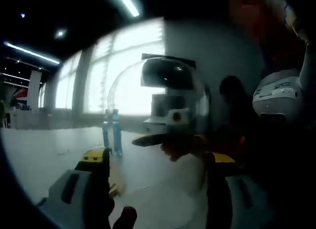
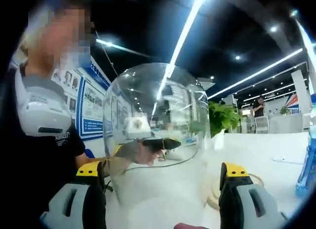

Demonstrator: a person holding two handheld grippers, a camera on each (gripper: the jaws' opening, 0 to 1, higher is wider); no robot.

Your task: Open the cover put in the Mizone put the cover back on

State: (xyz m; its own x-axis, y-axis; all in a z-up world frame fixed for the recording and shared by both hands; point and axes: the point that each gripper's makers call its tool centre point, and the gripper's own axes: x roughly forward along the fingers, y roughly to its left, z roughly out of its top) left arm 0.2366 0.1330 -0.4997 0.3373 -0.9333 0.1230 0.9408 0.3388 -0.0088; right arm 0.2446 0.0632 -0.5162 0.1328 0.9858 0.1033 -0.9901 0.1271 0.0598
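A clear dome cover (image 1: 158, 105) hangs above the white table (image 1: 44, 155), tilted, right in front of my left gripper (image 1: 158, 162). Its yellow-tipped jaws stand wide apart, open, with the dome's wall between and just beyond them. My right gripper (image 2: 160, 177) faces the same dome cover (image 2: 155, 120) from the opposite side, also open and wide. Each gripper shows through the glass to the other. Whether the jaws touch the dome is unclear. Two blue Mizone bottles (image 1: 112, 132) stand upright on the table past the left jaw. One blue bottle (image 2: 307, 165) is at the right edge.
A tan round base (image 2: 256, 182) lies on the table behind the right jaw. A person in a dark shirt (image 2: 44, 155) stands close on the left. A green plant (image 2: 222, 118) and office furniture are far behind. Bright windows (image 1: 123, 76) light the background.
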